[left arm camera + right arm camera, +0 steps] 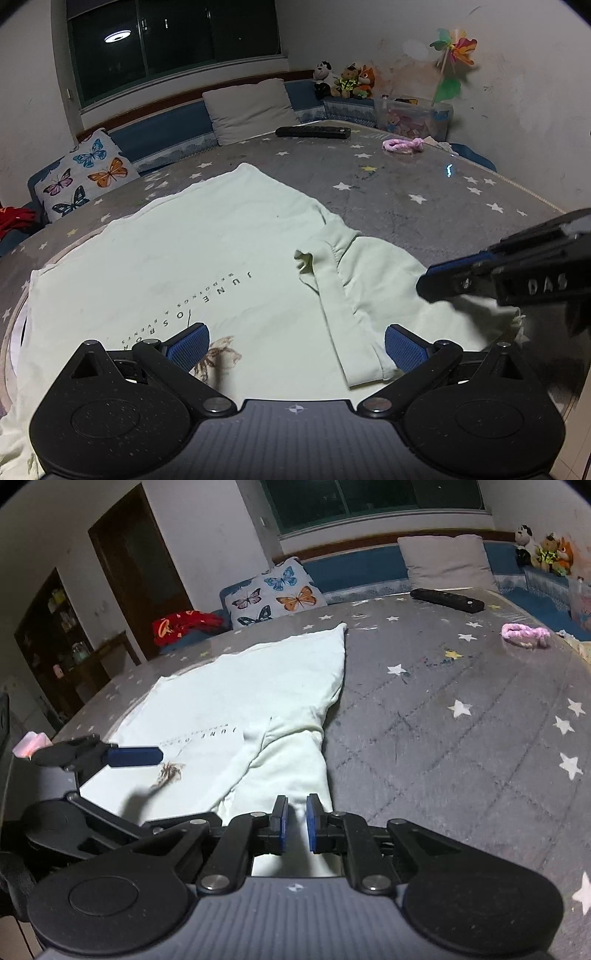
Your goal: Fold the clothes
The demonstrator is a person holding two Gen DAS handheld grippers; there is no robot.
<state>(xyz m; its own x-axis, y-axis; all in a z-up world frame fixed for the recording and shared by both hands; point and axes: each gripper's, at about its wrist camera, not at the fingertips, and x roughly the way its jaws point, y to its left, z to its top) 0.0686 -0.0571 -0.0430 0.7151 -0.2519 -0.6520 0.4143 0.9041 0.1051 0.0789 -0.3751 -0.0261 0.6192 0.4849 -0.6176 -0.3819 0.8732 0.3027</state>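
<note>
1. Here the pale green T-shirt (192,258) lies spread on the bed, printed side up, lettering toward the near edge, with the sleeve (369,295) on the right already turned in over the body.
2. The right gripper (295,821) has its blue pads drawn close on a pinch of that sleeve's fabric at the shirt's near right edge; a narrow strip of cloth shows between them, so I judge it clamped on the shirt, probably to lift or pull the flap further across.
3. The left gripper (297,349) hangs over the near middle of the shirt with its fingers wide apart, holding nothing; a small brown print (219,356) sits just beside its left finger. It seems placed to pin or take the hem while the other side is worked.
4. The fold looks early: the body is still full length and the left side lies flat.
5. The surface is a grey quilted bedcover (461,731) scattered with white stars, soft enough that the cloth may drag and wrinkle.
6. Farther off lie a black remote (313,132) and a pink knotted cord (402,144), well apart from the shirt.
7. Against the blue headboard lean a butterfly pillow (83,175) and a plain pillow (251,109); plush toys (345,81), a pinwheel (456,50) and a dark window (173,44) lie beyond.
</note>
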